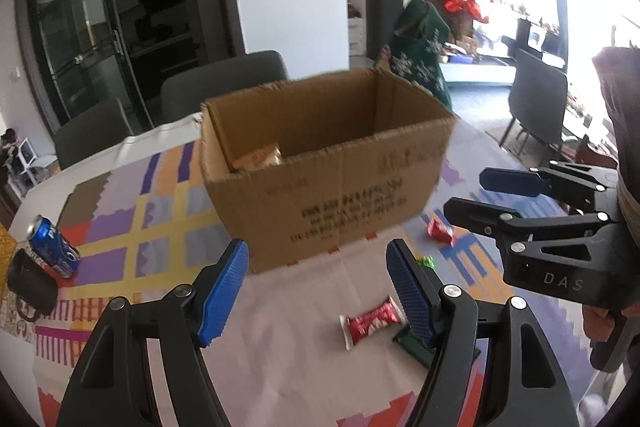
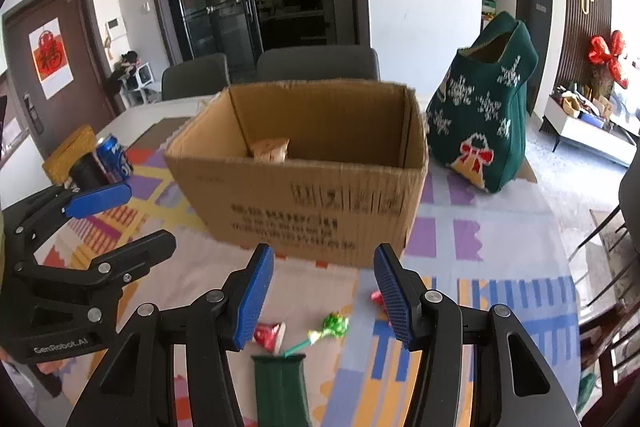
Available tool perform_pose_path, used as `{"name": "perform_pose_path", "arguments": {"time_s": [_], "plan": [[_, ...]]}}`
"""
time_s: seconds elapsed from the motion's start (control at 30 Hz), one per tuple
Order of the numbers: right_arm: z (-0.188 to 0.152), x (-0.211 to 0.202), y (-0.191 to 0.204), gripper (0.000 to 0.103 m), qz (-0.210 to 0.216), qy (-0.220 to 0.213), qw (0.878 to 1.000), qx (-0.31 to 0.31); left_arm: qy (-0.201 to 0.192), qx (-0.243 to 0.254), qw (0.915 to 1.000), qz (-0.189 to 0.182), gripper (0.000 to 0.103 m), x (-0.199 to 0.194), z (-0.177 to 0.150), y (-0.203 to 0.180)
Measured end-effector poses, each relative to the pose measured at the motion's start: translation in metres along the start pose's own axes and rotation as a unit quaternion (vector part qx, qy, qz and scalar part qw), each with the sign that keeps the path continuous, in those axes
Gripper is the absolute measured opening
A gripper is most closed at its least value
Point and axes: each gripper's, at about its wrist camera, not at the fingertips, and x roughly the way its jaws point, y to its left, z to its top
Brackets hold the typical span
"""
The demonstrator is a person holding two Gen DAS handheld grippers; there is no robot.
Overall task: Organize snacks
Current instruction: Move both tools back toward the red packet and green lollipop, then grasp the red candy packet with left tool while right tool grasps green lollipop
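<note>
An open cardboard box stands on the patterned tablecloth, with an orange snack packet inside; the box and packet also show in the right wrist view. My left gripper is open and empty, just in front of the box. A red snack wrapper lies below it, a small red candy and a green candy to the right. My right gripper is open and empty above a red wrapper, a green lollipop and a red candy.
A blue soda can and a black mug lie at the table's left edge. A green knitted Christmas bag stands right of the box. A dark green holder sits near the front. Grey chairs stand behind the table.
</note>
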Motion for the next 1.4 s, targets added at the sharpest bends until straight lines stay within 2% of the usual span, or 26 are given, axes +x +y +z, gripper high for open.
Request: {"name": "perform_pose_path", "arguments": {"time_s": [0.4,0.67,1.07,1.2,1.27,1.4], "plan": [[-0.039,0.02,-0.002,0.053,0.002,0.048,0.999,0.015,0.039,0.048,0.9975,-0.033,0.071,0.026,-0.034,-0.018],[-0.054,0.045,-0.01,0.053,0.001,0.078,0.996,0.031,0.089,0.046,0.9936,-0.051,0.071,0.058,-0.053,-0.018],[-0.062,0.07,-0.018,0.053,0.004,0.102,0.993,0.051,0.118,0.062,0.9894,-0.059,0.071,0.091,-0.062,-0.026],[-0.062,0.077,-0.018,0.047,0.008,0.111,0.992,0.052,0.125,0.056,0.9886,-0.062,0.07,0.1,-0.064,-0.026],[-0.063,0.081,-0.018,0.044,0.009,0.115,0.992,0.054,0.13,0.048,0.988,-0.067,0.068,0.105,-0.066,-0.026],[-0.065,0.089,-0.019,0.036,0.012,0.125,0.99,0.059,0.138,0.019,0.9875,-0.075,0.053,0.112,-0.067,-0.019]]}}
